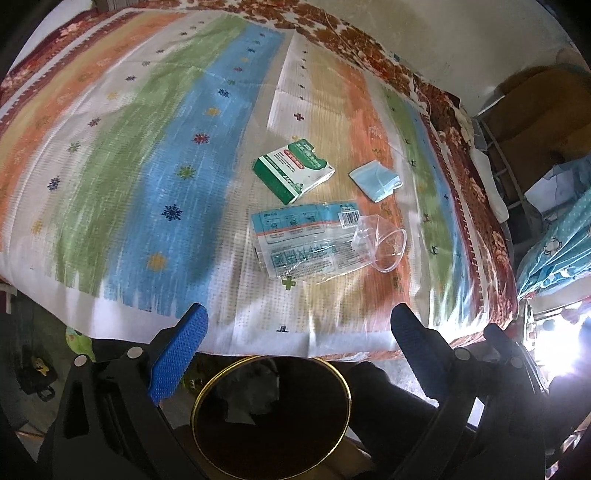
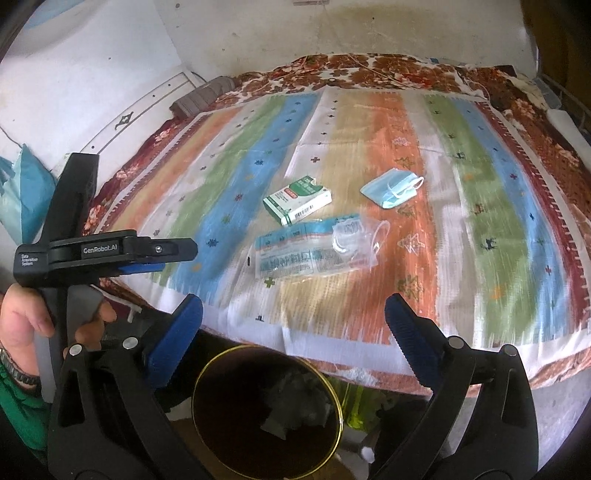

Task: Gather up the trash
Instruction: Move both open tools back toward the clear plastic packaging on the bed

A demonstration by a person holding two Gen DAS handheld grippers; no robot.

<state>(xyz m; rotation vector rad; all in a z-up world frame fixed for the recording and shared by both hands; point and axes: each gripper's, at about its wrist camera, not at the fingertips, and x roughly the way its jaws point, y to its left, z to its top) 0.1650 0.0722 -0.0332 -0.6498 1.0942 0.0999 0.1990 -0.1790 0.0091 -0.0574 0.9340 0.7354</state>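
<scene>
A green and white box (image 1: 293, 174) (image 2: 297, 199), a folded blue face mask (image 1: 375, 180) (image 2: 392, 187), a printed plastic wrapper (image 1: 301, 240) (image 2: 303, 253) and a clear plastic cup (image 1: 378, 242) (image 2: 356, 238) lying on its side on the wrapper rest on a striped cloth (image 1: 147, 177) (image 2: 480, 240). A dark bin with a gold rim (image 1: 271, 413) (image 2: 267, 411) stands below the cloth's near edge and holds crumpled trash. My left gripper (image 1: 299, 325) is open and empty above the bin; it also shows in the right wrist view (image 2: 177, 254). My right gripper (image 2: 293, 317) is open and empty above the bin.
The cloth covers a bed with a brown floral blanket (image 2: 369, 70). A white wall (image 2: 258, 33) is behind it. A grey folded item (image 2: 203, 98) lies at the bed's far left. Shelves and blue fabric (image 1: 554, 229) stand at the right.
</scene>
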